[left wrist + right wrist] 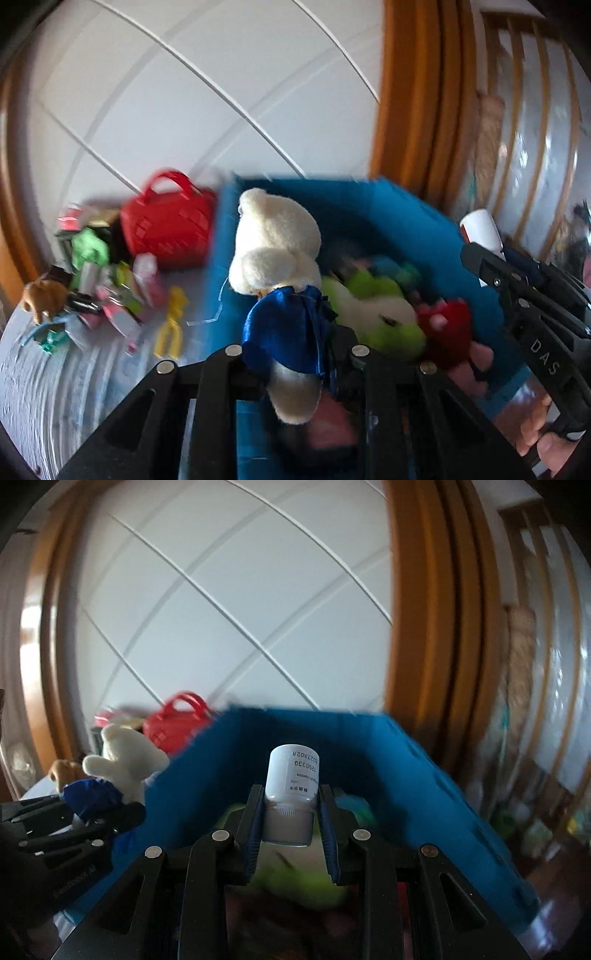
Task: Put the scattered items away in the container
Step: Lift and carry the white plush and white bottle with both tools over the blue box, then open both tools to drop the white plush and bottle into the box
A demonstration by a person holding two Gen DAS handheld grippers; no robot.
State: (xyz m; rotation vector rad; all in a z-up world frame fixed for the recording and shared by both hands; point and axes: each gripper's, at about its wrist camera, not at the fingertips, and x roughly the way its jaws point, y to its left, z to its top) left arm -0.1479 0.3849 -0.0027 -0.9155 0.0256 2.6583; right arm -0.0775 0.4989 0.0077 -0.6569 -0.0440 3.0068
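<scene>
A: Left gripper (295, 354) clamped on a cream plush bear (275, 243) in a blue satin dress, over the near left edge of the blue bin (406, 206).

B: Right gripper (291, 834)?

A: Closed on a small white bottle (293, 775), gripped low at the cap end, above the bin's inside. Green plush (373, 314) and red plush (448, 326) already in there.

B: Risks?

A: The bear hangs near the left wall; released there, it could tip out toward the clutter pile (96, 280) and red handbag (168, 229). The bottle is smooth, so it may slip or bounce off the plush. Both grippers are close together, so a collision seems possible.
</scene>
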